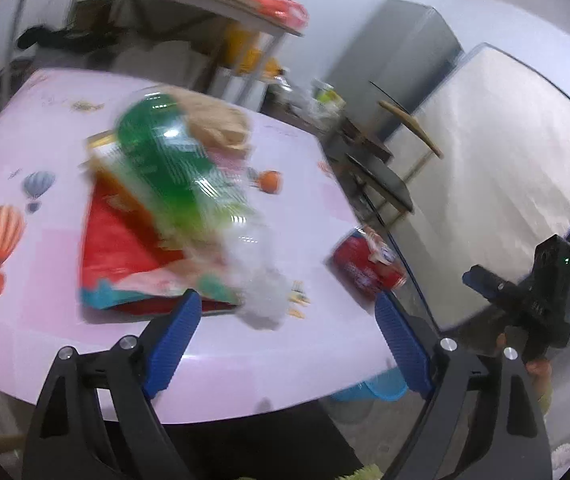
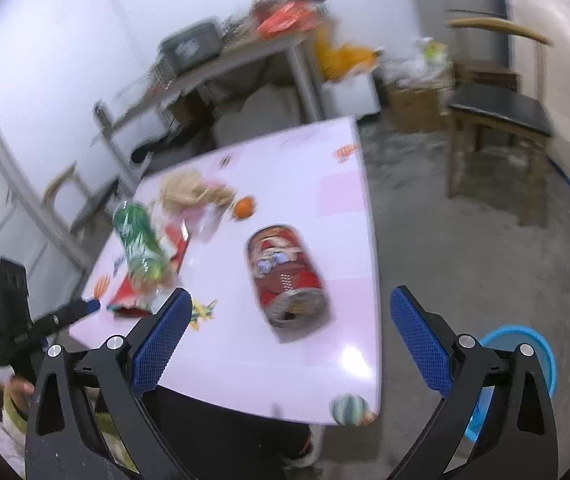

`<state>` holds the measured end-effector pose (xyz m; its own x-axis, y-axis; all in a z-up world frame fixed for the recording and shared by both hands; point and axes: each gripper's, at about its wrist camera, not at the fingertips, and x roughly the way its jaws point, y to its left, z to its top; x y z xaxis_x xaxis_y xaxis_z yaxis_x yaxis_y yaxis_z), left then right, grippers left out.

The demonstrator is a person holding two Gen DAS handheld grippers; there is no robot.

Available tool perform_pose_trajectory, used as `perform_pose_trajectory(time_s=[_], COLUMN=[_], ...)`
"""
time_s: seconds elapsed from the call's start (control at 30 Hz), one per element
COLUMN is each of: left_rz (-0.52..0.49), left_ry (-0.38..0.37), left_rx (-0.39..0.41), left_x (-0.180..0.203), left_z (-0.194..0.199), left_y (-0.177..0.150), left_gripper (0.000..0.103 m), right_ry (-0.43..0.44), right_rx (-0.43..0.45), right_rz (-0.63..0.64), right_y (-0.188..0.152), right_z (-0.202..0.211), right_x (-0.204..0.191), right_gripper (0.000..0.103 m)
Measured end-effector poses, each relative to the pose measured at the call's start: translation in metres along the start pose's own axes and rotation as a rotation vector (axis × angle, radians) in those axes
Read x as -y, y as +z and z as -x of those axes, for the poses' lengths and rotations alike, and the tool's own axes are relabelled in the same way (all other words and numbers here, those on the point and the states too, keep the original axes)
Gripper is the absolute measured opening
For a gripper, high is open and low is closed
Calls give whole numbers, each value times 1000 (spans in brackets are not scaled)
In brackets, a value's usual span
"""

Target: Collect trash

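A green plastic bottle (image 1: 173, 172) lies on a red snack wrapper (image 1: 121, 252) on the pink table (image 1: 25, 320), with crumpled brown paper (image 1: 217, 124) behind it. A red crushed can (image 1: 365, 264) lies near the table's right edge. My left gripper (image 1: 285, 316) is open and empty, just short of the bottle's clear neck. In the right wrist view my right gripper (image 2: 289, 316) is open and empty, above the red can (image 2: 285, 276). The bottle (image 2: 139, 240), wrapper (image 2: 133, 300) and paper (image 2: 189, 192) lie to the left there.
A blue bin (image 2: 525, 360) stands on the floor by the table's near right corner; it also shows in the left wrist view (image 1: 377, 390). A wooden chair (image 2: 497, 112) stands beyond. A grey shelf table (image 2: 221, 68) with clutter is behind.
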<state>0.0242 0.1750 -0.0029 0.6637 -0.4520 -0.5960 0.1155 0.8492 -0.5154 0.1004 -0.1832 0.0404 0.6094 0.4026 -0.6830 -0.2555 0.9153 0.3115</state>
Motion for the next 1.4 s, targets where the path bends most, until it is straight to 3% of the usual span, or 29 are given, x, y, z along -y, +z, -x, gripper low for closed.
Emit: perform_pose_trajectory(time_s=[0.1,0.17,0.27,0.5,0.73,1.07,1.4], left_rz=[58,79,94,100,113,121,127], left_ry=[3,-4,-21,-48,-54,-57,-66], left_rx=[7,3,-5,-22,-47,-44,-41], left_x=[-23,-31,-39,-48,-52,-54,-58], left_z=[3,0,-5,-16,-23,-16,-18], left_y=[-1,1,-1,3,1,-4,-5], left_gripper=[87,87,87,87,87,87,87], right_ry=[-6,-51,-42,-34,-37,-176,-213], right_rx=[-89,-138,-192,-288,-281,-293,-287], right_rz=[58,54,24,-41,-69,251,317], right_y=[15,15,14,8,8,21,40], right_z=[-42,-60,-83,-111,-110,-94,-108], right_x=[-11,-16,-13,-18,-29,-76,-90], right_gripper=[95,95,95,66,64,64,63])
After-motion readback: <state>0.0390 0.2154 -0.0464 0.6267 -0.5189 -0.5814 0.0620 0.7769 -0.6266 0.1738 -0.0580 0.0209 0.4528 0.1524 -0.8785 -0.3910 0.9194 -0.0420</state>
